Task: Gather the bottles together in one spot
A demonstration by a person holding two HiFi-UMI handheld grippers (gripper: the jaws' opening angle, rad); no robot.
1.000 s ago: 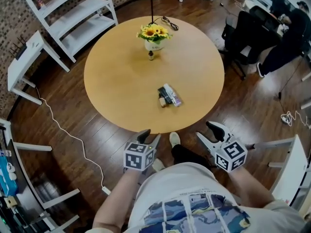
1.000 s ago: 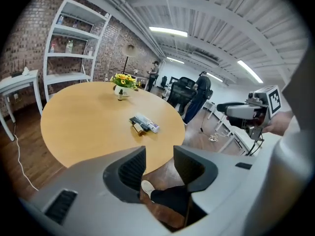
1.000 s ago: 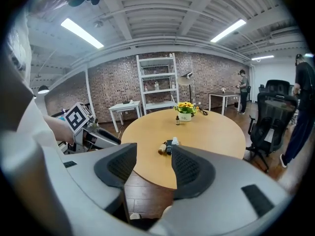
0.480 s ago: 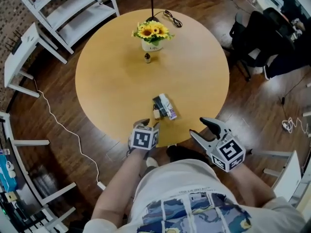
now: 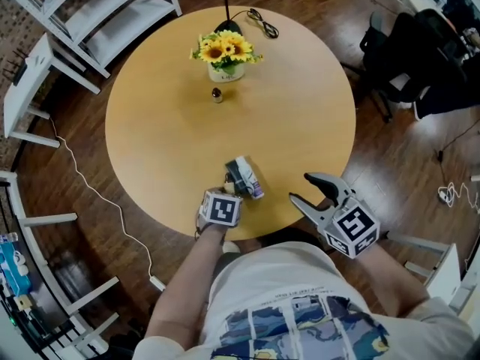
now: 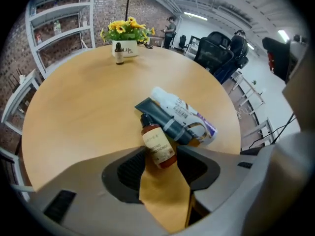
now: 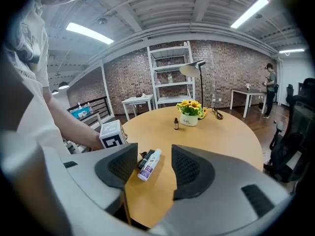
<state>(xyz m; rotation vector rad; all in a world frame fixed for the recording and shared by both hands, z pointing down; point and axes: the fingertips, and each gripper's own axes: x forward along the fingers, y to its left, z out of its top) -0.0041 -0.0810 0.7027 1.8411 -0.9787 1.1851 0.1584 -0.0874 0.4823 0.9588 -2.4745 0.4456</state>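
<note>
Our left gripper (image 6: 161, 162) is opening its jaws around the amber bottle (image 6: 157, 146), likely leaving it against the tube (image 6: 161, 119) and white bottle (image 6: 186, 115) by the table (image 6: 74, 107) edge. Our right gripper (image 5: 301, 188), empty, is closing its jaws.

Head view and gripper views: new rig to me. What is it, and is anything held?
A person holds a two-jaw gripper in each hand. The head view looks down from their head; each gripper view looks along that gripper's jaws. On the round table lie an amber bottle, a dark tube and a white bottle, clustered; a small bottle stands by the sunflower pot. The left gripper, jaws opening, straddles the amber bottle; the right gripper, jaws closing, is empty.
</note>
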